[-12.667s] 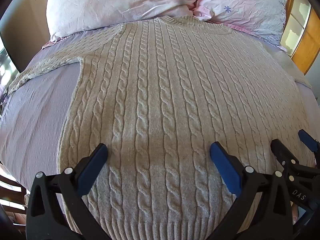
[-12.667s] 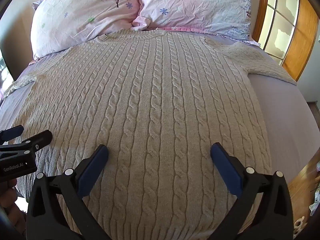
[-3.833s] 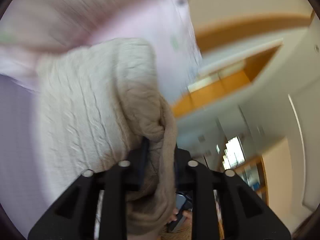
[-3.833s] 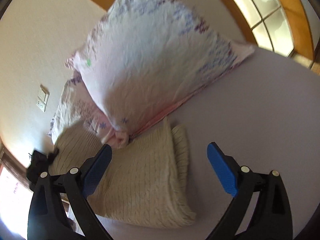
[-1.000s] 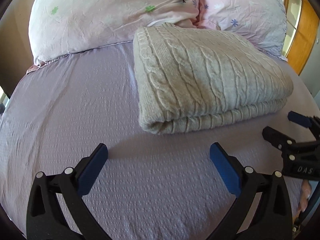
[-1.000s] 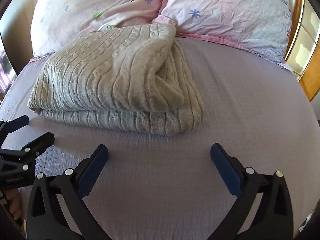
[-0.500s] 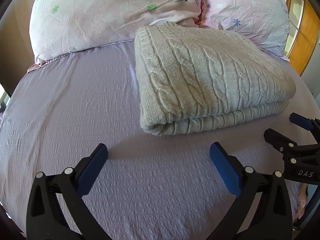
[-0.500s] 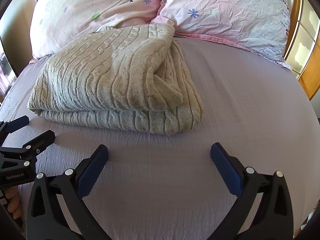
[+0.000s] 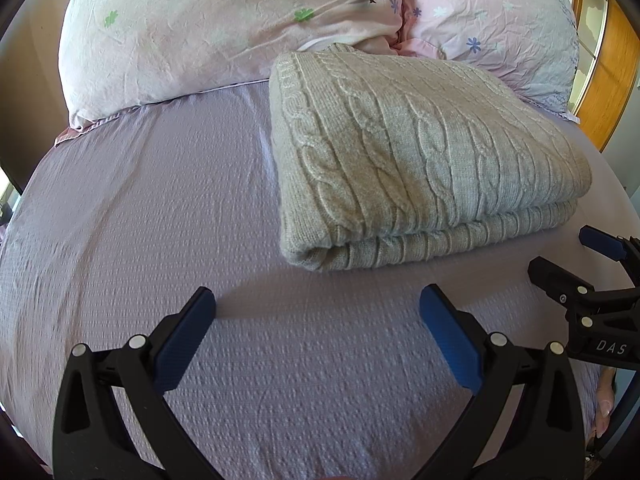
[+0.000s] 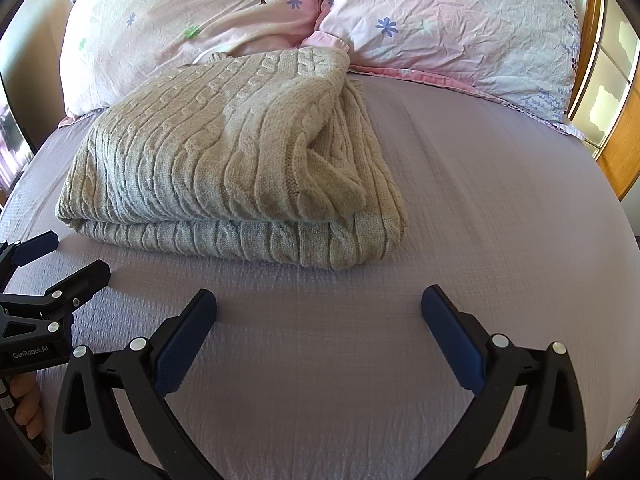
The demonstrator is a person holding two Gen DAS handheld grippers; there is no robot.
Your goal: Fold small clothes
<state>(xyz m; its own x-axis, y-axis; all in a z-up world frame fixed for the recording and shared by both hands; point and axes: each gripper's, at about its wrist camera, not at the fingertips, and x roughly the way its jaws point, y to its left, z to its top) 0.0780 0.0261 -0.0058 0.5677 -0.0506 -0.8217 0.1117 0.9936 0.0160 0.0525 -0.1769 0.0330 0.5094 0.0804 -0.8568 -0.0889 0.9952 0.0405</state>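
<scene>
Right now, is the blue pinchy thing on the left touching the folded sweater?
Apart. In the left wrist view, the left gripper is open with a strip of bare purple sheet between its fingertips and the sweater.

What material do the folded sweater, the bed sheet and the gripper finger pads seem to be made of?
Sweater: thick beige knit, likely wool or acrylic; raised cable ribs, matte fuzzy surface.
Bed sheet: lilac woven fabric, matte; fine puckered, seersucker-like texture.
Finger pads on the left gripper: blue, matte, probably rubber, on glossy black plastic.
</scene>
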